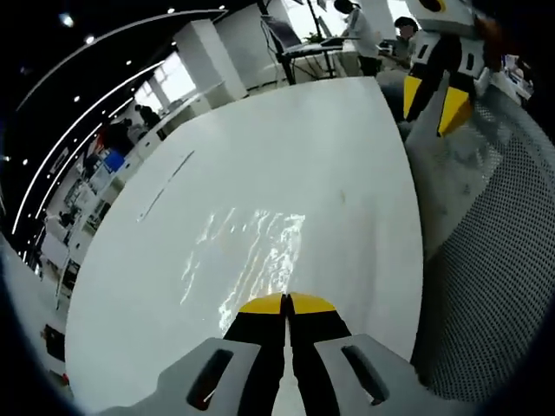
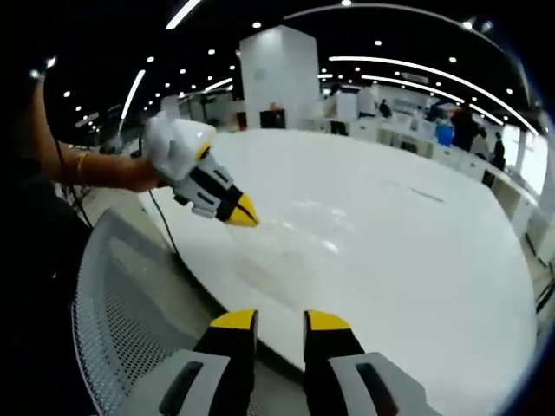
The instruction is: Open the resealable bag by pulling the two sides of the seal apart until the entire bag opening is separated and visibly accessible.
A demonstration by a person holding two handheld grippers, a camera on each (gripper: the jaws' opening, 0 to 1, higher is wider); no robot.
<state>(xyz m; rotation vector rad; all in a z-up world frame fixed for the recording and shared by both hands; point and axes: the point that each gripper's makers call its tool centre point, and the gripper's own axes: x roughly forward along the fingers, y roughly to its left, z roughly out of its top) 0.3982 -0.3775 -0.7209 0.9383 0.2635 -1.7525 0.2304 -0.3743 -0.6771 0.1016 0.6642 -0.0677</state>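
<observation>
I count two grippers and one clear resealable bag [image 1: 247,251], lying flat and glossy on the white table [image 1: 286,147]; my left gripper [image 1: 286,305] has its jaws pressed together on the bag's near edge at 6 o'clock; my right gripper [image 2: 280,321] stands apart, holding nothing, over the table's rim beside one mesh chair [image 2: 130,303].
</observation>
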